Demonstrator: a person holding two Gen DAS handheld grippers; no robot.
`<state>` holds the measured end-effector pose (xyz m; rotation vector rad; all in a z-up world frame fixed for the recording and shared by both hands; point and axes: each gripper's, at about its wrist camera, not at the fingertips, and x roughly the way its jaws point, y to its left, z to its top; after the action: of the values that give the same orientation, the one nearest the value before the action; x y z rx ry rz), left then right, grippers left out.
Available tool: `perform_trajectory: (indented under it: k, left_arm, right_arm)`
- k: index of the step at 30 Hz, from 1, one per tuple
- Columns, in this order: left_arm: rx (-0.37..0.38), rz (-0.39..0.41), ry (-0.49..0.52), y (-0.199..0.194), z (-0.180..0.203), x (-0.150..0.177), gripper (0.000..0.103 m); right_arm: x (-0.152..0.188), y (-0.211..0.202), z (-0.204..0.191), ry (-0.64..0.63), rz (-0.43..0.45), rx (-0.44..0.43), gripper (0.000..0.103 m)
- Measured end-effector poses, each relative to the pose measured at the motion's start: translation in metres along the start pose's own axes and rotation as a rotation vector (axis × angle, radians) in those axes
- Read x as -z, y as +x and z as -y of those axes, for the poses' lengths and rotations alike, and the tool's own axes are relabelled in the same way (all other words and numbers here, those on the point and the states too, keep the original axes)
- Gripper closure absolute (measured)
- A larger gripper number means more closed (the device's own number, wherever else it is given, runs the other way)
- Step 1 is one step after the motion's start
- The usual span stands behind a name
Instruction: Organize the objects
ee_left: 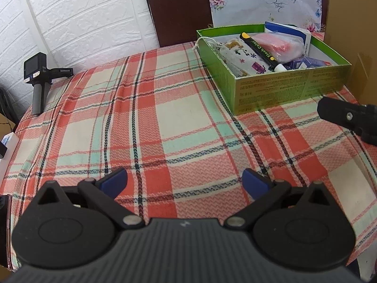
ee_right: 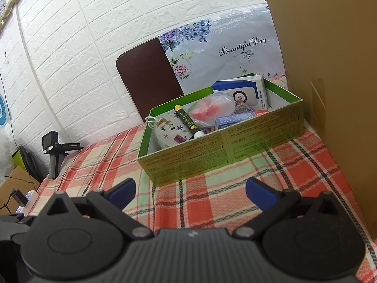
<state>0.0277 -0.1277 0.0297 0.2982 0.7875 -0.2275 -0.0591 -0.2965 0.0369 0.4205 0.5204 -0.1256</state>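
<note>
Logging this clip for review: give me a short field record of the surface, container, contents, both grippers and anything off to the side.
surface: red, cream and mint plaid tablecloth
container: open green cardboard box, far right
contents: printed drawstring fabric pouch, black Flash Color marker, clear bag with pink item, white-and-blue carton
left gripper: jaws open, empty
right gripper: jaws open, empty, facing the box
aside: black handheld camera on grey grip, far left edge

We identify a home interior: a plaid tablecloth (ee_left: pixel 165 118) covers the table, a brown chair back (ee_left: pixel 176 9) stands behind it, and white brick-pattern wall panels (ee_right: pixel 94 35) line the room.
</note>
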Motion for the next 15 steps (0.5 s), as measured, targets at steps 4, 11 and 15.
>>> perform_trajectory:
  k: [4, 11, 15]
  left_arm:
    - [0.001, -0.007, -0.003, 0.002, -0.0001, -0.0006, 0.0]
    - [0.005, -0.023, -0.008, 0.0051, -0.0007, -0.0014, 0.0]
    - [0.0, -0.027, -0.011, 0.0064, -0.0018, -0.0025, 0.0]
  right_arm:
    - [0.0002, 0.0023, 0.0003, 0.0, -0.005, 0.001, 0.0]
    - [0.0006, 0.0059, -0.0005, -0.007, -0.008, 0.0, 0.0]
    - [0.0006, 0.0063, -0.0025, -0.019, -0.003, 0.004, 0.0]
